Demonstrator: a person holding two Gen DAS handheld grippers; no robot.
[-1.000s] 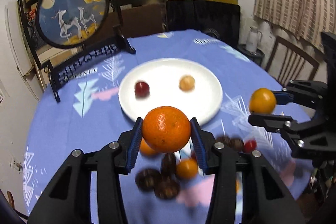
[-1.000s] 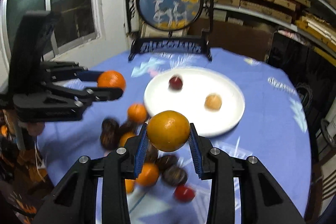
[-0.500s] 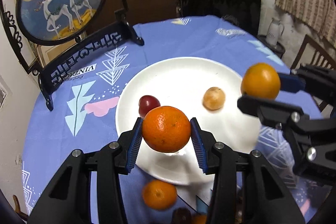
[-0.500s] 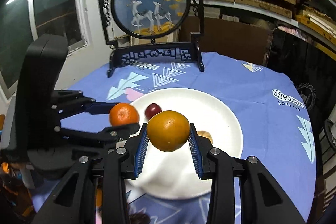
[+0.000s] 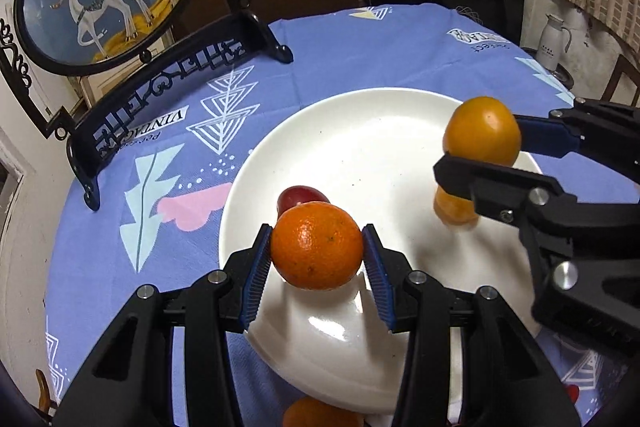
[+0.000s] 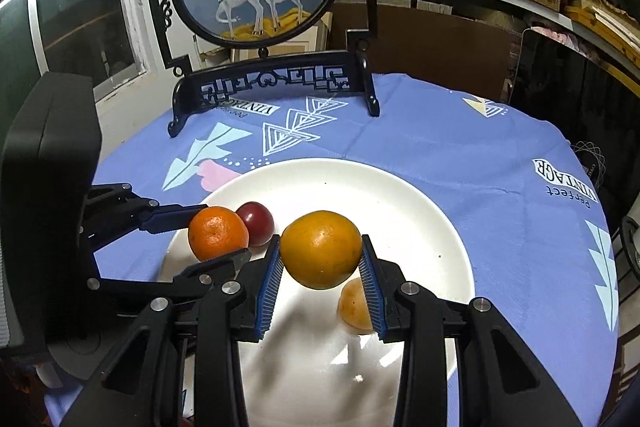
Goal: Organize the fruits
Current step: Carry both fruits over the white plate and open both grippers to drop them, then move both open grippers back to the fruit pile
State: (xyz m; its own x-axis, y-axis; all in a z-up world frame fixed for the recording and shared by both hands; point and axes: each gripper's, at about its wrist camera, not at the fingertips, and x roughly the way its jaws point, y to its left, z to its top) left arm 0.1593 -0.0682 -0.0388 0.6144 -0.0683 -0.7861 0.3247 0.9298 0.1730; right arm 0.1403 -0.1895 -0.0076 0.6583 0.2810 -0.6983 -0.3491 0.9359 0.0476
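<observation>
Left wrist view first: the left tongs (image 5: 318, 259) are clamping a mandarin (image 5: 317, 245) right across its widest part, hanging it over the near side of the white plate (image 5: 360, 131), just in front of a red plum (image 5: 298, 195) lying on the plate. Off to the right, the right tongs (image 5: 480, 147) are holding a yellower orange (image 5: 482, 135) over the plate's right side, above a small tan fruit (image 5: 454, 211). One more mandarin is peeking out at the bottom edge, off the plate on the blue-clothed counter (image 5: 360, 51).

My guess is these are light, roundish and a bit squashy, with waxy skin, so a grip across the middle like this is the safe spot; anything off-centre and they're probably popping out.

Right wrist view: the right tongs are squeezing the orange (image 6: 320, 249) at its sides, angling down toward the plate's centre, the tan fruit just below and behind it. The left tongs are reaching in from the left, roughly level-ish and tilted down, the mandarin sitting beside the plum. Both fruits are looking clear of the plate, not set down yet.
</observation>
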